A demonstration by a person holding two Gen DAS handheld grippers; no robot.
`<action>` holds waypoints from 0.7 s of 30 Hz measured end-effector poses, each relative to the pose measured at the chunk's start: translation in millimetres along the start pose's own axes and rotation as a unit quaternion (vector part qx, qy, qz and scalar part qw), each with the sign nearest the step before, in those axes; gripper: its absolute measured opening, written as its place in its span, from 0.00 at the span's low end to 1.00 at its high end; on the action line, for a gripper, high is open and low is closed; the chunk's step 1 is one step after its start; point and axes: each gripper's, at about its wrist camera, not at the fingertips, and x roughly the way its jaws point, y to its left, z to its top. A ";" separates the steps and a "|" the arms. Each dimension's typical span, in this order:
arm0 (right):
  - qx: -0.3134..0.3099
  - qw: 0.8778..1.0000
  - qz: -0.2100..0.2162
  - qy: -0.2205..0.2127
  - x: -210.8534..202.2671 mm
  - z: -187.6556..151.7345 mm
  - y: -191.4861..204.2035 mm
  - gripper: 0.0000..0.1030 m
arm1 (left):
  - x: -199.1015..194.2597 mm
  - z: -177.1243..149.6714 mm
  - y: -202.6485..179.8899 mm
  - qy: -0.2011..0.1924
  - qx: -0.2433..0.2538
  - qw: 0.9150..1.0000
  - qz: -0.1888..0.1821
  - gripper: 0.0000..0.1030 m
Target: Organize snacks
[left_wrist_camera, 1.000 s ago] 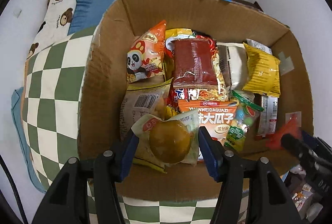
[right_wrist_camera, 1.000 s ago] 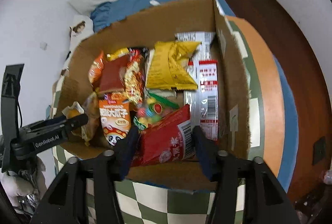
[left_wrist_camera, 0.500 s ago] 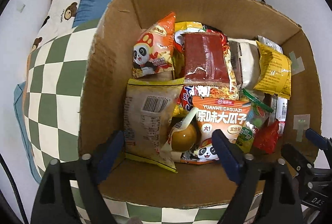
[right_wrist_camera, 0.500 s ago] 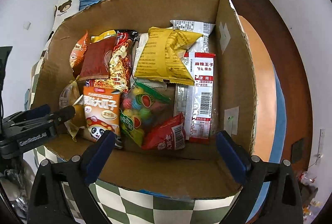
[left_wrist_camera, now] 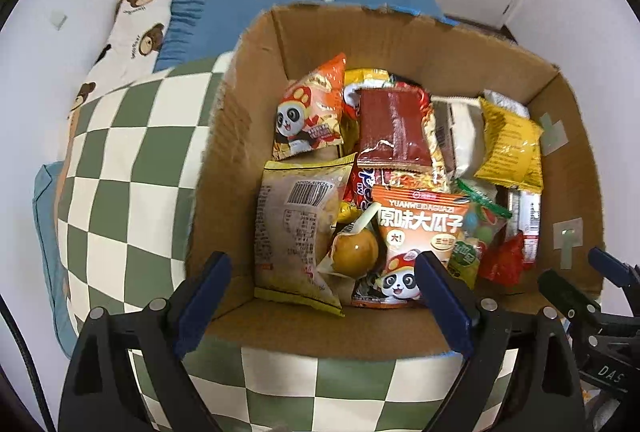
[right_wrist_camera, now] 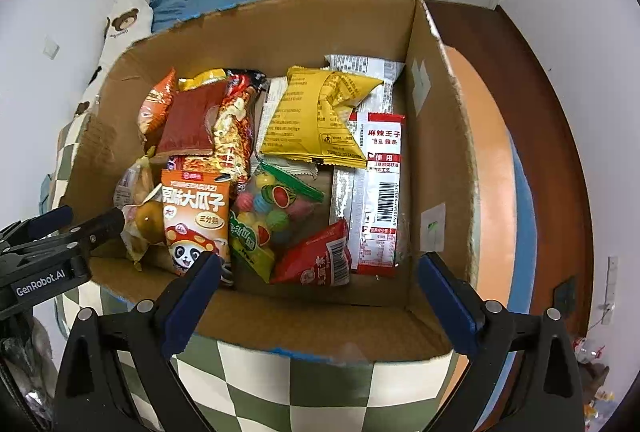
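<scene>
While both tools are pointed down over the cardboard box (left_wrist_camera: 248, 136), nothing is held in either one. The left tool (left_wrist_camera: 322, 302) is spread wide and has just been opening; the round brown snack in clear wrap (left_wrist_camera: 356, 252) is seen lying in the box beside the orange panda bag (left_wrist_camera: 416, 232). The right tool (right_wrist_camera: 320, 298) is spread wide too and has also just been opening; the small red packet (right_wrist_camera: 316, 256) is left on the box floor, next to the candy ball bag (right_wrist_camera: 268, 216). The box is set on a green checked blanket (left_wrist_camera: 116, 168).
</scene>
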 end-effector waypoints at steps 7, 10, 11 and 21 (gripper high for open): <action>-0.010 0.998 -0.003 -0.064 -42.7 -26.8 -0.3 0.98 | -47.0 -31.0 -0.7 -0.074 0.001 0.997 0.010 0.91; -0.014 0.996 -0.002 -0.090 -66.4 -41.3 -0.3 0.98 | -71.7 -47.1 -2.2 -0.104 0.000 0.995 0.009 0.91; -0.015 0.995 -0.002 -0.098 -73.3 -45.1 0.1 0.98 | -79.2 -52.0 -2.5 -0.112 0.000 0.994 0.007 0.91; -0.037 0.982 0.007 -0.186 -165.3 -109.7 11.3 1.00 | -159.6 -112.4 -7.5 -0.188 0.013 0.982 0.003 0.91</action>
